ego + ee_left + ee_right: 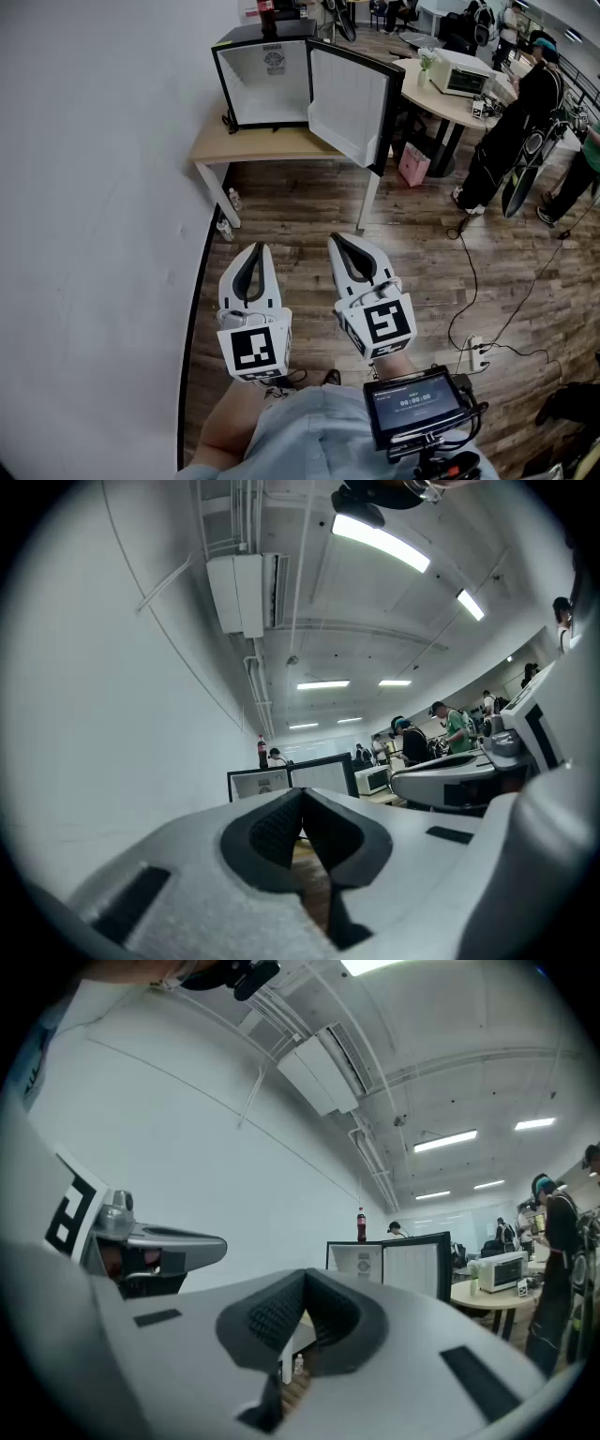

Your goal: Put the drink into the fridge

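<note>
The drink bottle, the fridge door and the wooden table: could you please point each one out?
drink bottle (pixel 361 1226), right gripper view, middle of its dark body.
fridge door (pixel 349 105), head view, white inner panel of the open door.
wooden table (pixel 251 146), head view, bare top near the front edge.

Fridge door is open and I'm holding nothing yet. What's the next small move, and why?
Probably walk closer to the fridge, heading for the drink bottle standing on top of it. The door is already open, the left gripper and right gripper are both shut and empty, and the bottle looks well out of reach.
</note>
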A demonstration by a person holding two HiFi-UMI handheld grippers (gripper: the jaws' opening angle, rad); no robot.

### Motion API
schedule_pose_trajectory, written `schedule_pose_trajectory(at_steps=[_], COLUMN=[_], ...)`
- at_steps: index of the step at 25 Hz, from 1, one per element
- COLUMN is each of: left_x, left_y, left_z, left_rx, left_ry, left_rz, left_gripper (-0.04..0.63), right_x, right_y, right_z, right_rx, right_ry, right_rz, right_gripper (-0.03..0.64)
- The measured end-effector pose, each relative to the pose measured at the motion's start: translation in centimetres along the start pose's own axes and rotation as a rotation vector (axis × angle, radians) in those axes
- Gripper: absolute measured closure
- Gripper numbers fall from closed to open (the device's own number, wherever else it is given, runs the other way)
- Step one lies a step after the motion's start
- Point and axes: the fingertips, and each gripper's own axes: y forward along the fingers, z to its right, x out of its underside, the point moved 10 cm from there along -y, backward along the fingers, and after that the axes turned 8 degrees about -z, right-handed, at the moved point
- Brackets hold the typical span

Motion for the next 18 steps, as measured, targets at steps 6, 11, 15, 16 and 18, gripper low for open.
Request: schedule_pose_trajectory(at_steps=[6,11,15,16,18], left_x=[0.4,1.3,1.3,1.5,2.0], left_y=[0.4,0.7,1.9,2.3,3.2], left_z=[0.6,0.6,-0.2,-0.4,-1.0], left_rx=[-0.003,-0.018,-0.028,-0.033,-0.044], left_ry=[-0.007,-0.020,-0.021,-0.024,-0.025], left_rz=[-0.002,-0.032,-0.032,-0.039,-0.056], left_gripper=[0.586,0.586,0.586,0.586,0.586], right_x=[0.5,0.7,0.6,0.6,0.6], right_y=[0.0,0.3,1.8,2.3,3.5], right_z=[0.8,1.3,2.0,2.3,2.8], right_rx=[-0.008,-0.008,-0.013,-0.014,-0.010], right_ry=[0.001,-0.021,-0.013,-0.010,-0.013], right_rz=[-0.020,-0.020,-0.007,-0.002,0.004], right_gripper=[0.615,0.617,0.472,0.448,0.434])
